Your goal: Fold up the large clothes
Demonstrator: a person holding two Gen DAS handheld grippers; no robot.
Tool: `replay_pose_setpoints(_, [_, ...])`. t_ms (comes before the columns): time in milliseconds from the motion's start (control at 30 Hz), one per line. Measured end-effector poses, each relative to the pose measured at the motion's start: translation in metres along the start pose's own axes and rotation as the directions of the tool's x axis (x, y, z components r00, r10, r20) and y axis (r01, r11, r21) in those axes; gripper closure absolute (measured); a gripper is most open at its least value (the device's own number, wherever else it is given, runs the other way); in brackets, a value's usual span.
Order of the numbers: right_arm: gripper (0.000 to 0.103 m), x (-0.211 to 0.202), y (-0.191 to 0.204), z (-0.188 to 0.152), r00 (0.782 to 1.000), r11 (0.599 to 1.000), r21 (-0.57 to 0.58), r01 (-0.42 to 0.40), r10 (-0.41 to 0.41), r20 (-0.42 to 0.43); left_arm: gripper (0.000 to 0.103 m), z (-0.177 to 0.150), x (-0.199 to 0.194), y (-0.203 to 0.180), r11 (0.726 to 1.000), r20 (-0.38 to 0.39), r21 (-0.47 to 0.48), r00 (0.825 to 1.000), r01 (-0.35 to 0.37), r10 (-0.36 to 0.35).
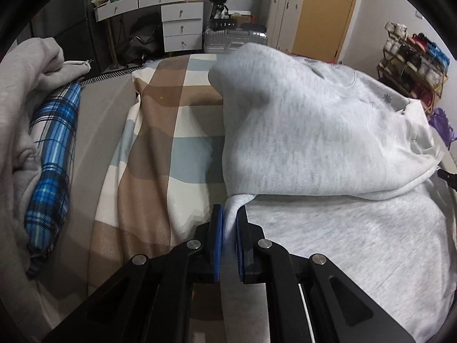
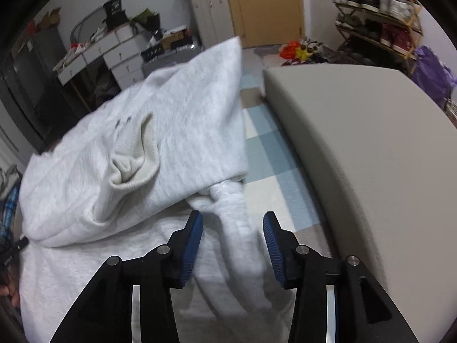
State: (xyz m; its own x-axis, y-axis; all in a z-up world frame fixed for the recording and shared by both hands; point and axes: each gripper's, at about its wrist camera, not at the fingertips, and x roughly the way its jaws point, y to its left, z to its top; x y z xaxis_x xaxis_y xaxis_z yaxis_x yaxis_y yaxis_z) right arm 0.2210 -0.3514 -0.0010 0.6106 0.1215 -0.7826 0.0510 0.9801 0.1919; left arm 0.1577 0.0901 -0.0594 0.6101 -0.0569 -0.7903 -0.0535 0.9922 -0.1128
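Right now the pale grey sweatshirt (image 1: 328,131) lies on the checked bedsheet (image 1: 160,131), its upper half thrown over the lower so the ribbed collar (image 2: 134,160) faces up near the fold. From the left gripper (image 1: 228,243) the garment spreads forward and to the right, and that gripper's blue pads (image 1: 217,245) are pressed together on a thin edge of the fabric at the garment's near left side, so it has a firm pinch there. The right gripper (image 2: 232,245) has its jaws wide apart and grips nothing; a bunched sleeve (image 2: 237,223) runs straight between them, its long axis lying along the fingers, from under the folded flap toward the camera. That alignment is what the next move appears to turn on: the right gripper is the nearer one to the sleeve and seems only to need to shut on it. The body's long axis looks to run from the near hem away toward the desk (image 1: 160,5) at the far wall, though blur softens the far edge. A grey cushion (image 2: 371,148) lies just beside the sheet on the right, and a blue plaid cloth (image 1: 54,154) lies well apart on the left.
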Motion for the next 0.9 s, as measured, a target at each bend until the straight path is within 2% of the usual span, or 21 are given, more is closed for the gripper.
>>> replay_pose_setpoints(100, [0.058,-0.015,-0.005,0.009,0.994,0.993,0.064,-0.104,0.101,0.047,0.099,0.0,-0.006,-0.001,1.0,0.015,-0.003,1.0,0.005,-0.005])
replay_pose_setpoints(200, [0.058,-0.018,0.008,0.022,0.978,0.977,0.071,-0.199,0.193,0.078,0.099,0.003,-0.003,-0.002,1.0,0.013,-0.009,1.0,-0.001,0.001])
replay_pose_setpoints(367, [0.053,0.015,0.046,0.04,0.954,0.953,0.052,-0.299,0.298,0.038,0.099,0.001,-0.012,0.0,1.0,0.024,-0.008,1.0,0.01,-0.01])
replay_pose_setpoints(467, [0.046,0.047,0.058,0.039,0.966,0.965,0.057,-0.255,0.257,-0.036,0.098,-0.001,-0.024,0.0,0.999,0.051,-0.005,0.998,0.041,-0.041])
replay_pose_setpoints(500, [0.046,0.056,0.061,0.038,0.973,0.974,0.049,-0.222,0.224,-0.053,0.091,-0.001,-0.028,0.001,0.999,0.062,-0.006,0.997,0.045,-0.045])
replay_pose_setpoints(533, [0.05,0.062,0.063,0.036,0.978,0.981,0.035,-0.193,0.195,-0.069,0.074,0.0,-0.034,0.001,0.999,0.084,-0.01,0.995,0.052,-0.051])
replay_pose_setpoints(567, [0.065,0.062,0.066,0.034,0.982,0.985,0.016,-0.172,0.173,-0.074,0.064,0.001,-0.04,0.001,0.998,0.109,-0.016,0.992,0.063,-0.061])
replay_pose_setpoints(600, [0.075,0.06,0.072,0.033,0.982,0.984,-0.019,-0.174,0.173,-0.072,0.049,0.003,-0.044,0.001,0.997,0.13,-0.022,0.989,0.073,-0.069])
replay_pose_setpoints(633, [0.086,0.054,0.076,0.032,0.977,0.977,-0.052,-0.207,0.203,-0.064,0.046,0.005,-0.049,0.0,0.996,0.159,-0.026,0.984,0.088,-0.083])
replay_pose_setpoints(667, [0.09,0.046,0.077,0.032,0.974,0.971,-0.081,-0.224,0.221,-0.046,0.046,0.008,-0.053,-0.001,0.994,0.18,-0.025,0.979,0.103,-0.097])
replay_pose_setpoints(733, [0.092,0.025,0.084,0.035,0.965,0.955,-0.145,-0.257,0.262,0.019,0.046,0.017,-0.054,-0.005,0.993,0.204,-0.02,0.972,0.119,-0.113])
replay_pose_setpoints(833, [0.092,-0.015,0.084,0.052,0.917,0.924,-0.191,-0.331,0.363,0.167,0.046,0.038,-0.043,-0.016,0.99,0.225,0.003,0.964,0.143,-0.14])
replay_pose_setpoints(900, [0.092,-0.024,0.083,0.064,0.914,0.933,-0.195,-0.303,0.342,0.217,0.046,0.052,-0.032,-0.028,0.99,0.234,0.025,0.962,0.138,-0.14])
